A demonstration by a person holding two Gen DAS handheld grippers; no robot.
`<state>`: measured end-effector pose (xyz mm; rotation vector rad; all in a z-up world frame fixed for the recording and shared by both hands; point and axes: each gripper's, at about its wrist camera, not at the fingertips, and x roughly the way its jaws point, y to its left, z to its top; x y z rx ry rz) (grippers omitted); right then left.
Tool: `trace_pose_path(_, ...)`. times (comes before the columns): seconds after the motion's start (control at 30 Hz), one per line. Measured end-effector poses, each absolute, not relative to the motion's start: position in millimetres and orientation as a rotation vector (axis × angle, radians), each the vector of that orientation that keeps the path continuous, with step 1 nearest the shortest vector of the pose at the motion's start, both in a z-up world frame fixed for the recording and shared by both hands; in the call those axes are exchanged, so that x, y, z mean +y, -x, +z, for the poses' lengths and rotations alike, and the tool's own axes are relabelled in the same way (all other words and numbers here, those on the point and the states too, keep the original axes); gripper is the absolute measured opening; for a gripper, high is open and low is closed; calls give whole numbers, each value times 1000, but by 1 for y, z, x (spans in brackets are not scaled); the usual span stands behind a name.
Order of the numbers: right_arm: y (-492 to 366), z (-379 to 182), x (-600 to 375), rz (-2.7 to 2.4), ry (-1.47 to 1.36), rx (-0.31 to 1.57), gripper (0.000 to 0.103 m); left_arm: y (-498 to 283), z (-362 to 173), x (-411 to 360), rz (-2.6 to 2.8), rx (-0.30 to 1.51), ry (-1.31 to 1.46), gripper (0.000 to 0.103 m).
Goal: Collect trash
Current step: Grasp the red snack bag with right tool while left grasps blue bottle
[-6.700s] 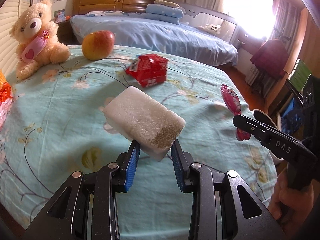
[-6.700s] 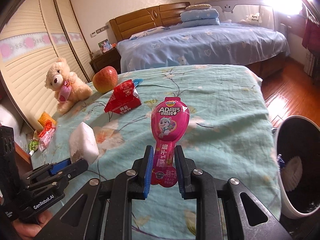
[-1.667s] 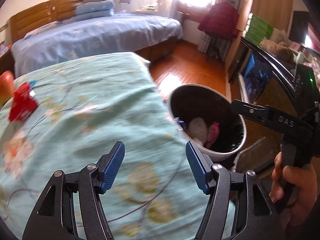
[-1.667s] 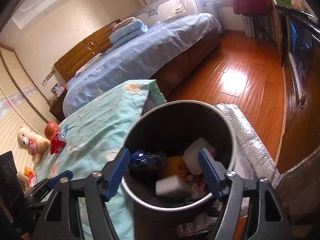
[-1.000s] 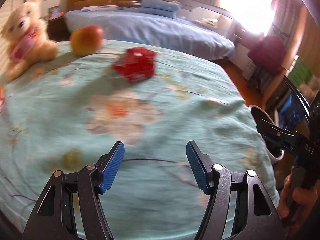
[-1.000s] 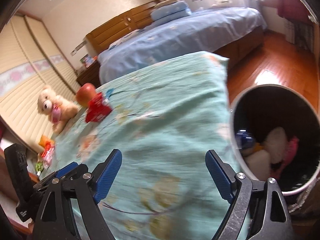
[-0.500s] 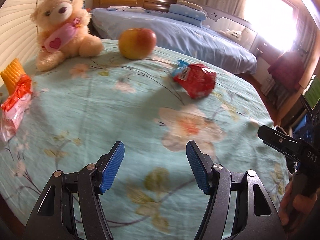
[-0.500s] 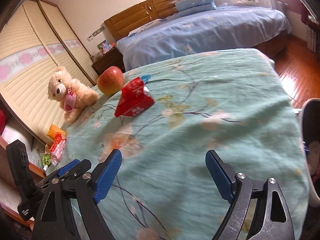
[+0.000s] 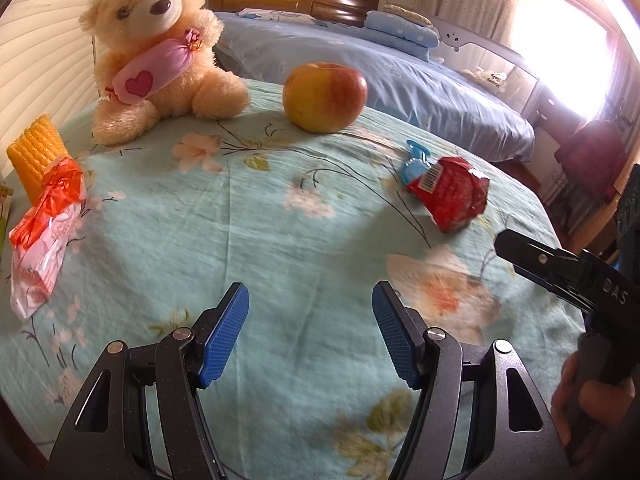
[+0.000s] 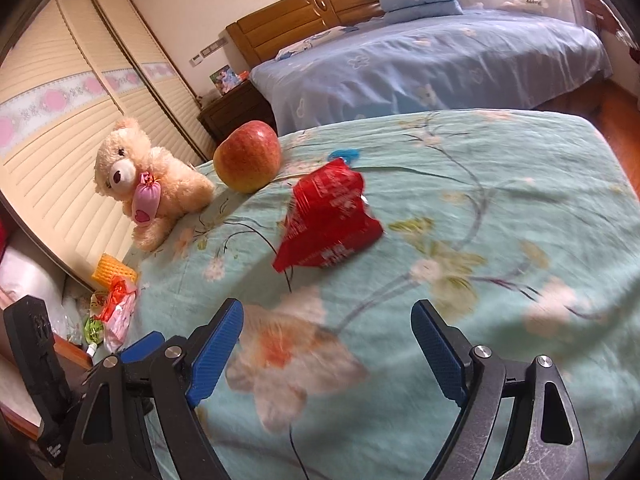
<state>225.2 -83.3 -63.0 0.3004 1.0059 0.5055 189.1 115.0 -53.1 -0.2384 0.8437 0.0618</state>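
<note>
A crumpled red snack wrapper (image 9: 450, 196) (image 10: 326, 220) lies on the teal flowered cloth, with a small blue scrap (image 9: 414, 160) beside it. An orange-and-clear plastic wrapper (image 9: 42, 224) (image 10: 118, 312) lies at the table's left edge. My left gripper (image 9: 310, 328) is open and empty above the cloth, nearer than both wrappers. My right gripper (image 10: 326, 350) is open and empty, just short of the red wrapper. The right gripper's finger also shows at the right of the left wrist view (image 9: 560, 268).
A teddy bear (image 9: 156, 44) (image 10: 144, 184) and an apple (image 9: 324, 96) (image 10: 248, 156) sit at the table's far side. A yellow ridged block (image 9: 36, 156) stands at the left edge. A blue bed (image 10: 420, 64) lies beyond.
Both grippers dropped the white foam block and the pink packet into the bin, then swung back over the table. In the last half second both moved closer to the wrappers.
</note>
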Motion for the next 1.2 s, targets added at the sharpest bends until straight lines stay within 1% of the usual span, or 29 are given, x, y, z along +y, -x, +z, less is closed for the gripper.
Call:
trace_pose_path(0.27, -258, -75, -62, 498, -311, 1029, 87, -213, -57, 117, 51, 868, 226, 65)
trace_pose_path(0.3, -262, -77, -60, 497, -313, 1032, 87, -217, -57, 117, 48, 871, 226, 65)
trace_pose_path(0.33, -266, -79, -59, 491, -310, 1035, 84, -220, -57, 116, 46, 872, 225, 65)
trace_pose_path(0.37, -269, -81, -60, 484, -309, 1033, 72, -222, -57, 115, 43, 872, 223, 65)
trace_pose_path(0.4, -271, -83, -60, 476, -306, 1034, 62, -226, -56, 113, 40, 873, 220, 65)
trace_pose_path(0.47, -275, -86, -66, 465, -310, 1045, 20, -233, -55, 109, 32, 873, 216, 65)
trace_pose_path(0.5, -276, -89, -74, 460, -329, 1056, 12, -237, -54, 106, 26, 873, 214, 65)
trace_pose_path(0.53, -277, -90, -78, 460, -344, 1062, 8, -241, -54, 104, 21, 871, 213, 65)
trace_pose_path(0.7, -270, -91, -117, 427, -394, 1046, 6, -269, -55, 79, -36, 876, 204, 65)
trace_pose_path(0.83, -257, -87, -147, 376, -378, 1022, 6, -291, -58, 55, -78, 879, 165, 66)
trace_pose_path(1.1, -248, -94, -173, 330, -411, 1002, 6, -330, -61, 24, -67, 869, 73, 65)
trace_pose_path(1.13, -248, -93, -172, 329, -405, 999, 6, -334, -63, 22, -69, 879, 66, 50)
trace_pose_path(1.17, -246, -93, -172, 330, -401, 998, 6, -337, -64, 21, -73, 887, 62, 42)
trace_pose_path(1.2, -246, -93, -171, 332, -398, 997, 6, -338, -65, 20, -71, 888, 54, 42)
